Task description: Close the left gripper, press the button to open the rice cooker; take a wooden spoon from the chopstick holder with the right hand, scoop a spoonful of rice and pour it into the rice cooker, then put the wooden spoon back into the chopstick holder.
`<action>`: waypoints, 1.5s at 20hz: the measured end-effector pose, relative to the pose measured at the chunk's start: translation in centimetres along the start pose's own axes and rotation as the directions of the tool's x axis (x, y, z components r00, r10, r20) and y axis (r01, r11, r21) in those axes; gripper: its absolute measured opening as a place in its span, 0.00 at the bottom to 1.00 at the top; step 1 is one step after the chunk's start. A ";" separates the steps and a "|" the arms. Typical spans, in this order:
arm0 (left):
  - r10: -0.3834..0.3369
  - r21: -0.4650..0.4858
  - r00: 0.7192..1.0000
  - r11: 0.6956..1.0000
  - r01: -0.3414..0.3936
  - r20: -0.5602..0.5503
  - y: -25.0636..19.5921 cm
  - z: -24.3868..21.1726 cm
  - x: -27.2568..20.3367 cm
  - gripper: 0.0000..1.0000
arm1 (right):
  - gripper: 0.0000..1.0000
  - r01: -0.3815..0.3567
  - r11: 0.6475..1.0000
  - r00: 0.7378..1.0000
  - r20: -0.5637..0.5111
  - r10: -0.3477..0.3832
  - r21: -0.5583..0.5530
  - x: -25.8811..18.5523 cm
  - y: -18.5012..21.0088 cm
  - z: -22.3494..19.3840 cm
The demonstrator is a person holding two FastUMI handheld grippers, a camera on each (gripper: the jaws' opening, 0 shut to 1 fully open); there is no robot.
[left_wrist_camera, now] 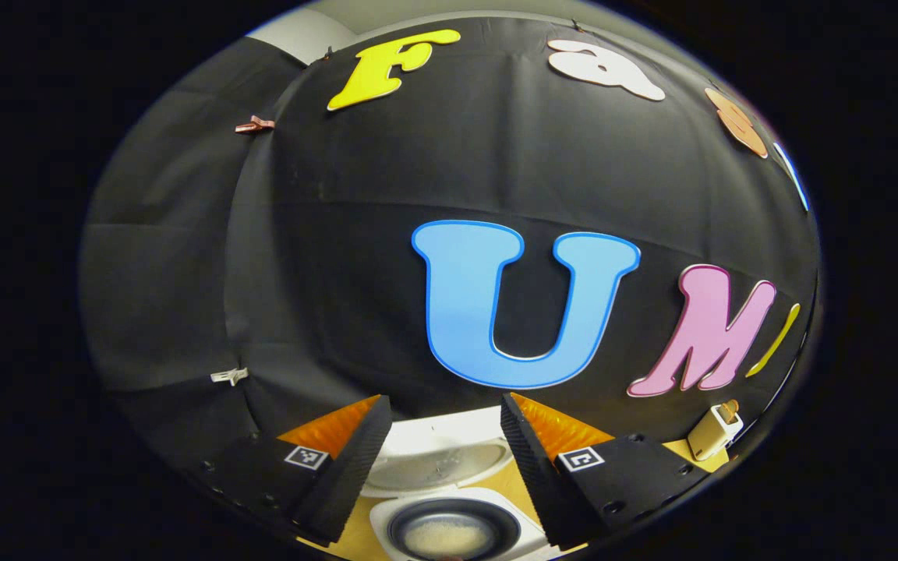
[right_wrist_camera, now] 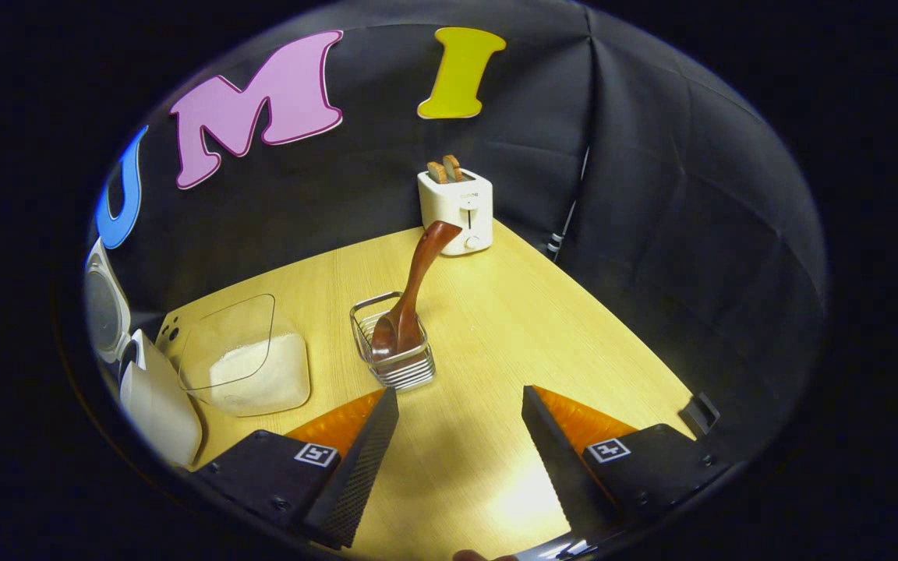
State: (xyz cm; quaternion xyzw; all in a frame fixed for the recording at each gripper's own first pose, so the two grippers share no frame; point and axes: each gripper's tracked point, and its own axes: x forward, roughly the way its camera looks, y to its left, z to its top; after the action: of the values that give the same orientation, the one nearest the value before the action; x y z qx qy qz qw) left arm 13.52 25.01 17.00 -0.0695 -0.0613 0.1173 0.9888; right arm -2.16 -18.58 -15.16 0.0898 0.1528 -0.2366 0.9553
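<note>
Now the wooden spoon (right_wrist_camera: 410,292) stands bowl-down in the wire chopstick holder (right_wrist_camera: 393,352) mid-desk, just ahead of the right gripper (right_wrist_camera: 461,436), fingers apart and empty. Left gripper (left_wrist_camera: 447,440), also spread, hangs above the open rice cooker (left_wrist_camera: 449,514).

Left gripper (left_wrist_camera: 446,413) at bottom centre of frame, fingers spread wide w/ nothing between them, aimed at the black cloth wall (left_wrist_camera: 340,257) that takes up most of the frame. Rice cooker (left_wrist_camera: 449,506) sits in the gap btwn the fingers at bottom centre: lid up, tilted back toward the wall, inner pot (left_wrist_camera: 449,531) showing w/ pale stuff in it, prob. rice. Wooden table (left_wrist_camera: 523,495) shows in slivers beside the cooker. Lower right, near frame edge: white toaster (left_wrist_camera: 714,431) w/ toast (left_wrist_camera: 730,407) poking out the top.
</note>
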 end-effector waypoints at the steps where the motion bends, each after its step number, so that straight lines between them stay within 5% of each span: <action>1: -0.004 -0.014 1.000 1.000 0.004 -0.006 0.4 0.2 1.4 0.92 | 0.99 0.009 1.000 1.000 0.002 -0.009 0.007 -0.8 -0.3 -0.3; 7: -0.040 0.002 0.987 0.999 0.040 -0.156 2.1 -3.6 8.8 0.91 | 0.99 0.056 0.998 0.998 0.009 -0.056 -0.001 -4.3 -1.0 -1.7; 13: -0.026 -0.013 0.961 1.000 0.023 -0.277 2.0 -6.8 10.9 0.87 | 0.99 0.058 0.996 0.998 0.017 -0.057 -0.068 -6.3 0.9 -2.5; 14: -0.025 -0.006 0.957 1.000 0.024 -0.290 1.7 -7.2 10.9 0.96 | 0.99 0.054 0.995 0.999 0.011 -0.054 -0.079 -6.7 1.2 -2.9; 22: -0.049 -0.070 0.925 0.997 0.024 -0.377 -1.2 -10.2 5.5 0.97 | 0.98 -0.035 0.992 0.999 0.007 0.037 -0.123 -5.3 3.5 -3.4; 30: -0.069 -0.100 0.854 0.995 0.020 -0.516 -4.6 -19.2 -2.6 0.97 | 0.99 -0.176 0.973 0.984 -0.004 0.177 -0.151 -2.8 6.4 -1.6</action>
State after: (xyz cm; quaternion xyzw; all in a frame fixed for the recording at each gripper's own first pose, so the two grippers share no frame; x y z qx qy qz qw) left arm 14.71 17.57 -1.40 -0.1420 0.2006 0.0684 0.9669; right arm -1.81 -11.43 -15.11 0.0291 0.1570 -0.1389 0.9774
